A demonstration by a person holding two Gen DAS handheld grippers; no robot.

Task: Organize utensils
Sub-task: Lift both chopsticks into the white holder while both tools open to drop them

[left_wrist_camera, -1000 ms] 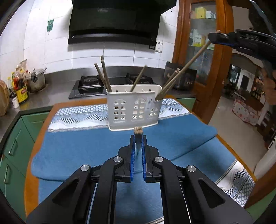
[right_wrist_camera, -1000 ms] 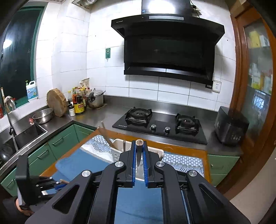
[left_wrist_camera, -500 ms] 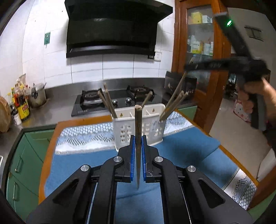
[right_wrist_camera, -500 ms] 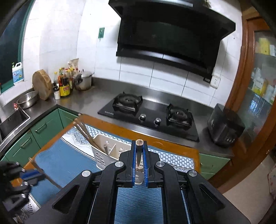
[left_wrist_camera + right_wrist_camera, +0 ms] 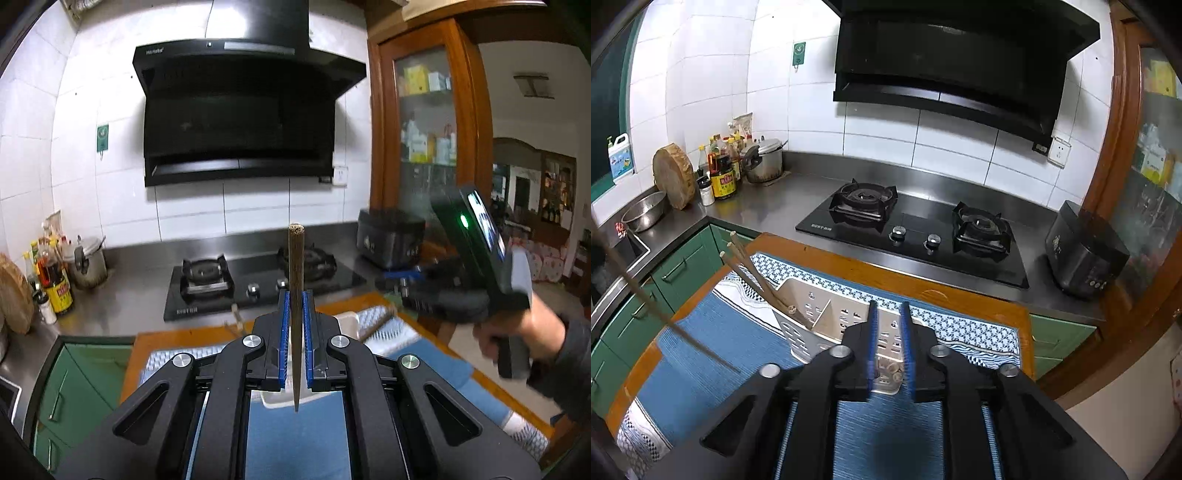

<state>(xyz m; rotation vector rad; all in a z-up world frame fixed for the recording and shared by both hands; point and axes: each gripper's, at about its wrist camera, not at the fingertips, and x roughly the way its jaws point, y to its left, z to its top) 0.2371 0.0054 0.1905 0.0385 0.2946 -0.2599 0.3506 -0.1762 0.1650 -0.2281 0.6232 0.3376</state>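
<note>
Left gripper (image 5: pixel 295 325): raised above the blue mat (image 5: pixel 295 443), its blue pads clamped on one brown chopstick (image 5: pixel 296 280) that stands upright.
Right gripper (image 5: pixel 887 343): over the white utensil holder (image 5: pixel 827 314), jaws apart, nothing between them.
Right hand (image 5: pixel 517 339): grips the handle at the right edge.
Holder contents: three chopsticks (image 5: pixel 753 273) lean in the left compartment; round ends show below the right jaws.
Writing: white brand text on the hood (image 5: pixel 236 110), too small to read.

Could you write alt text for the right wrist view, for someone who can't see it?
The right gripper, jaws open and empty, hangs over a white utensil holder on a blue cloth. Chopsticks lean out of the holder's left end, and chopstick ends show in the compartment below the jaws. Behind are a gas stove and a range hood.
</note>
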